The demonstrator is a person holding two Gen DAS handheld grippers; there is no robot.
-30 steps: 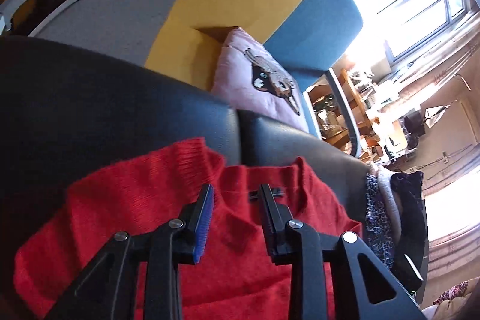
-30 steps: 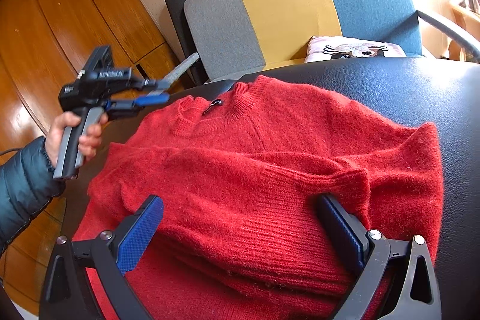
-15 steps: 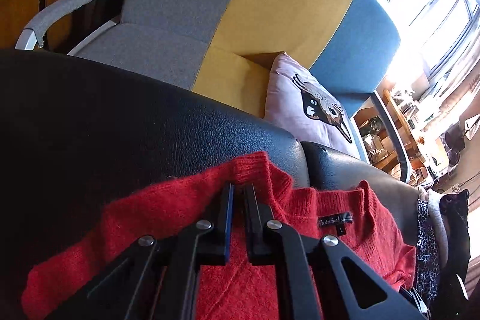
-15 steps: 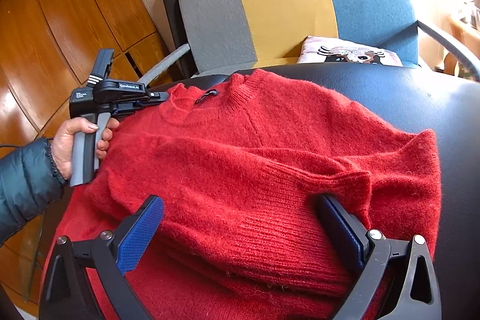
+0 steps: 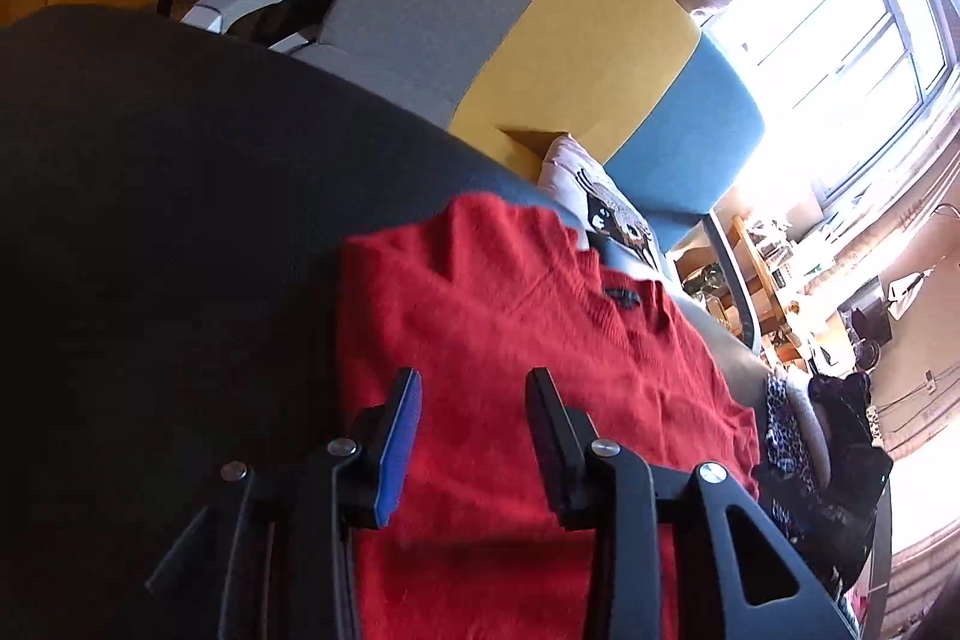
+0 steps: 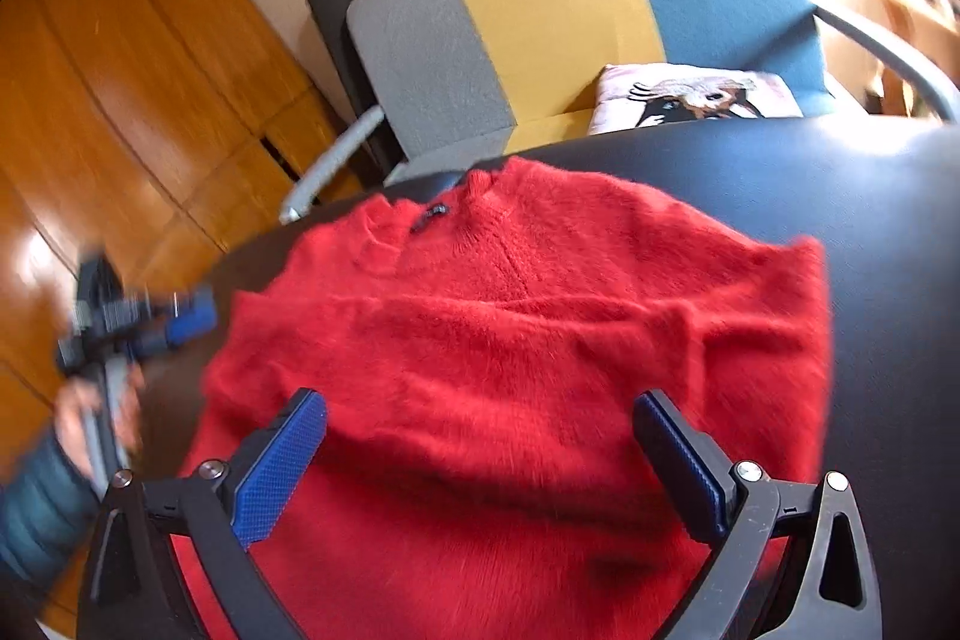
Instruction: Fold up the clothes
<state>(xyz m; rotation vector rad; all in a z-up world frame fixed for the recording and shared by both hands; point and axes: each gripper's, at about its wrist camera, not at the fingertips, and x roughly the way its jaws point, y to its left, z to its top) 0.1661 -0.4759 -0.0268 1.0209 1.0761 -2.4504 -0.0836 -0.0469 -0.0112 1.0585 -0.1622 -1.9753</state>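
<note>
Red sweater (image 6: pixel 516 370) lies partly folded on the black table (image 6: pixel 870 196), collar at far side. Left gripper (image 5: pixel 471 436) jaws opening, nothing pinched, above the sweater's left part. Right gripper (image 6: pixel 480 460) jaws spread wide over its near edge, empty.

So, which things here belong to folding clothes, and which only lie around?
For the job: red sweater, left claw, its jaws opening, right claw.
Just around: black surface, striped armchair, printed cushion, patterned clothes.
</note>
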